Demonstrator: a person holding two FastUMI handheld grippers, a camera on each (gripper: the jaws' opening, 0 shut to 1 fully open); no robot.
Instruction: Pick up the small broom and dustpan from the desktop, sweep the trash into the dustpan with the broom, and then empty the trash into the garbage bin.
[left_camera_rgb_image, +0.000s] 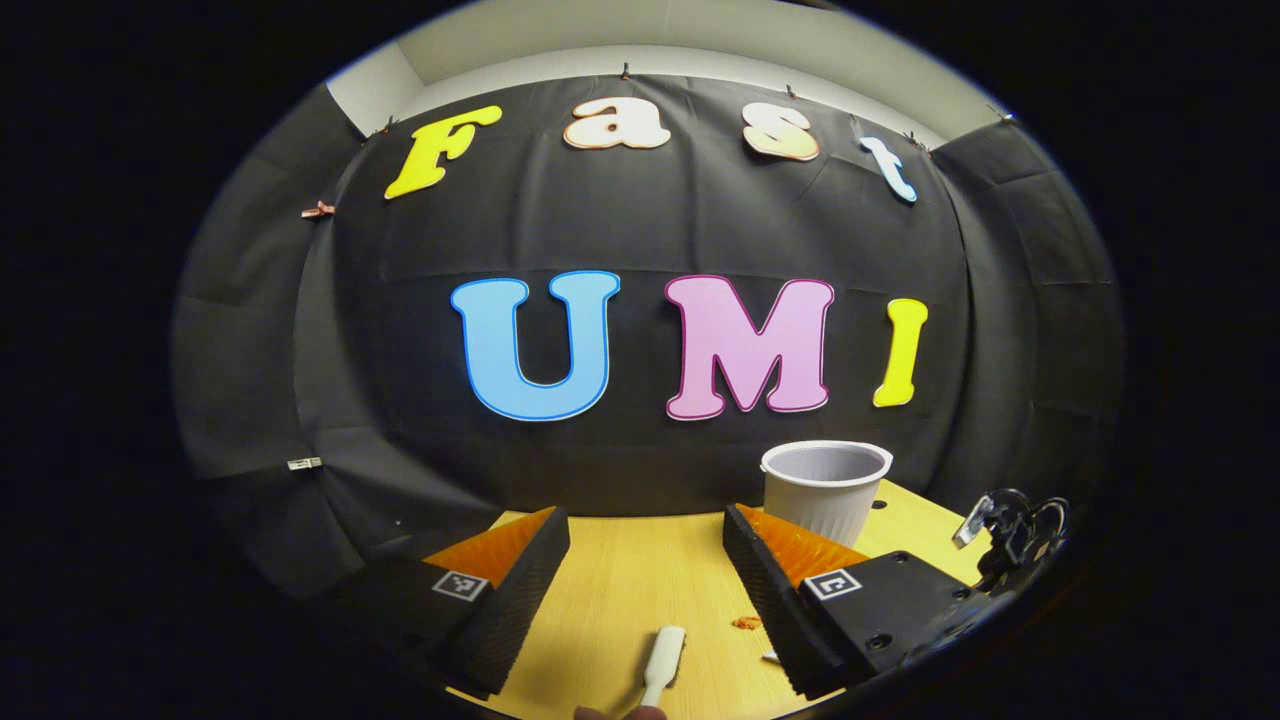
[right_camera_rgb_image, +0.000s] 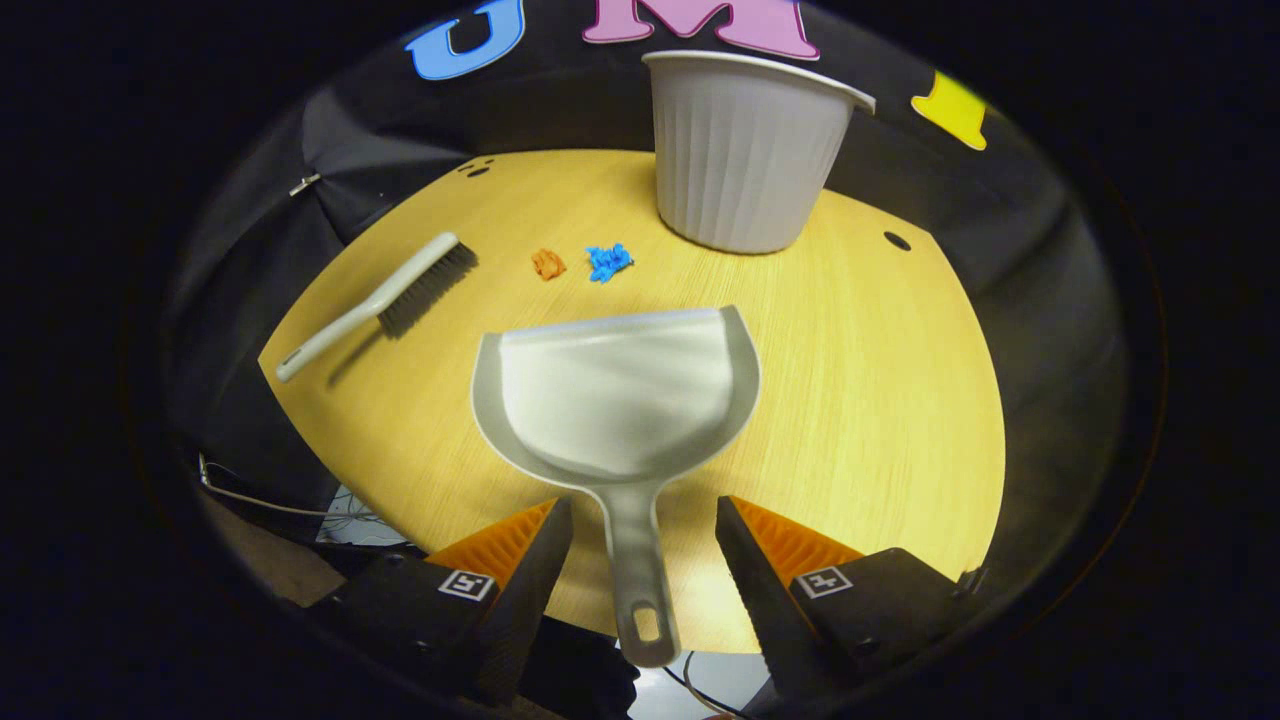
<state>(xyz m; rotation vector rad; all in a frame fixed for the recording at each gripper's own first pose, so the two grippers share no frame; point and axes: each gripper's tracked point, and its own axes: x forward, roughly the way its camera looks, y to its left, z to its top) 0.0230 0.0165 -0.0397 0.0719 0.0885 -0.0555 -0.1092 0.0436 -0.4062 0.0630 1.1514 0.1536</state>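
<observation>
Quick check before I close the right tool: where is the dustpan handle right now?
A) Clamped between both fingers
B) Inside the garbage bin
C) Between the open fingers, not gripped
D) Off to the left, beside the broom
C: in the right gripper view the dustpan lies on the desktop with its handle running between the spread fingers of the right tool, with desktop showing on each side of it.

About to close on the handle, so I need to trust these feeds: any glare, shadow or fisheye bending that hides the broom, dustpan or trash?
Right gripper view: even light, dustpan sharp with soft sheen, broom casting a short shadow, both trash scraps clear, table edge bowed. Left gripper view: dim, broom handle at the bottom edge, bin crisp.
</observation>
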